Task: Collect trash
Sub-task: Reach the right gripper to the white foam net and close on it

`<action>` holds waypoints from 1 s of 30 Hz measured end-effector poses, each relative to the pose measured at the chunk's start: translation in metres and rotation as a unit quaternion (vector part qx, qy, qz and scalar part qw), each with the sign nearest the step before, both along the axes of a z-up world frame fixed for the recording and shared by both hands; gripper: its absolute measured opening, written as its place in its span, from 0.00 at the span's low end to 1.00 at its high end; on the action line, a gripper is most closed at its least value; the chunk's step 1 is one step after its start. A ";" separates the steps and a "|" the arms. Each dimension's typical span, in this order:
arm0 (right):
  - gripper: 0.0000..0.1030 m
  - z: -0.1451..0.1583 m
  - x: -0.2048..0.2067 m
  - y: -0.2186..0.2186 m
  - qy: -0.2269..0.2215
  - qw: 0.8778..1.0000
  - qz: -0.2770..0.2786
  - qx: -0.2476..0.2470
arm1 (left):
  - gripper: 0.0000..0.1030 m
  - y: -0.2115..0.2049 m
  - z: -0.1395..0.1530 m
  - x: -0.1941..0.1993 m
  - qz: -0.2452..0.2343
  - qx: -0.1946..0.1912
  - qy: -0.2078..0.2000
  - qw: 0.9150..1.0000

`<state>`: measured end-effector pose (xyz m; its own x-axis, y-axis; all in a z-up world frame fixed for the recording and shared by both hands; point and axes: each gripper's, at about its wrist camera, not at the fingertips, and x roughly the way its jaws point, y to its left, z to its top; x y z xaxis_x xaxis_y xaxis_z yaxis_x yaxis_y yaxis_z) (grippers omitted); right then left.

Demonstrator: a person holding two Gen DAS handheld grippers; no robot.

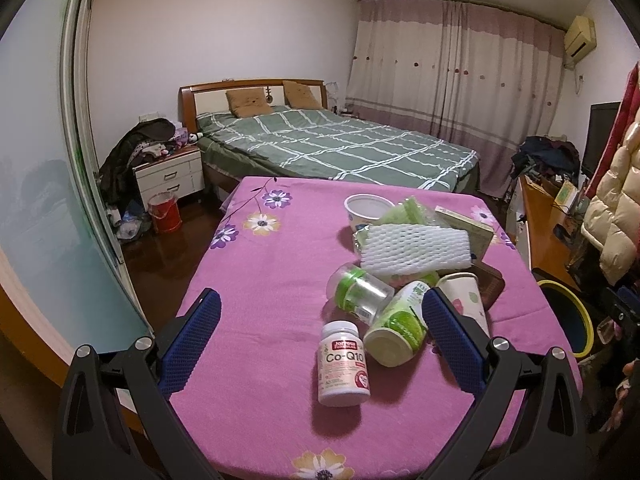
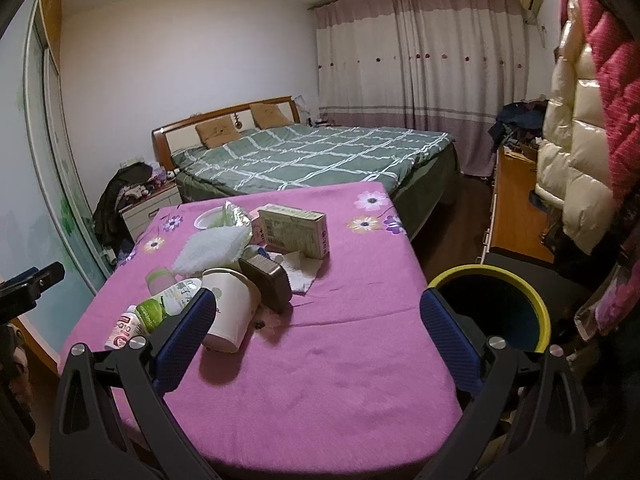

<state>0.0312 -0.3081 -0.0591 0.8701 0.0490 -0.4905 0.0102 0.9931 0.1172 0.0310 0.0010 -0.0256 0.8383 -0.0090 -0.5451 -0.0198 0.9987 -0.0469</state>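
Pink flowered cloth counter (image 2: 320, 360): near half bare; trash heaped at 10 o'clock; yellow-rimmed round bin (image 2: 490, 308) beside the 3 o'clock edge. Left claw (image 1: 320, 322), right claw (image 2: 318, 322): both wide open, empty.

Dim, warm indoor light from overhead; soft shadows fall near the clutter. Strong fisheye bending and dark vignetted corners; slight softness throughout.

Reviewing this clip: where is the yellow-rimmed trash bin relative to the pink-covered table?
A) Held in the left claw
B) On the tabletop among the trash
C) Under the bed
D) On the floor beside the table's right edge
D: the yellow-rimmed trash bin stands below tabletop level, just off the right edge of the pink-covered table; both claws are open and empty.
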 end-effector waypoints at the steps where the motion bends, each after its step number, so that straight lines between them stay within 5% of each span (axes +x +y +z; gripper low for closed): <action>1: 0.94 -0.001 0.006 0.003 0.002 1.000 0.003 -0.002 | 0.96 0.001 -0.001 0.002 0.000 -0.001 0.000 1.000; 18: 0.94 -0.027 0.147 0.085 0.029 0.996 0.078 -0.027 | 0.96 0.028 -0.017 0.034 0.034 -0.002 -0.002 0.999; 30: 0.75 -0.055 0.208 0.106 0.085 0.992 0.086 -0.035 | 0.96 0.047 -0.031 0.054 0.044 -0.014 0.016 0.999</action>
<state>0.2390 -0.2023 -0.1144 0.7567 0.1500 -0.6363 -0.1455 0.9876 0.0598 0.0850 0.0482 -0.0562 0.8191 0.0486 -0.5715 -0.1091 0.9914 -0.0721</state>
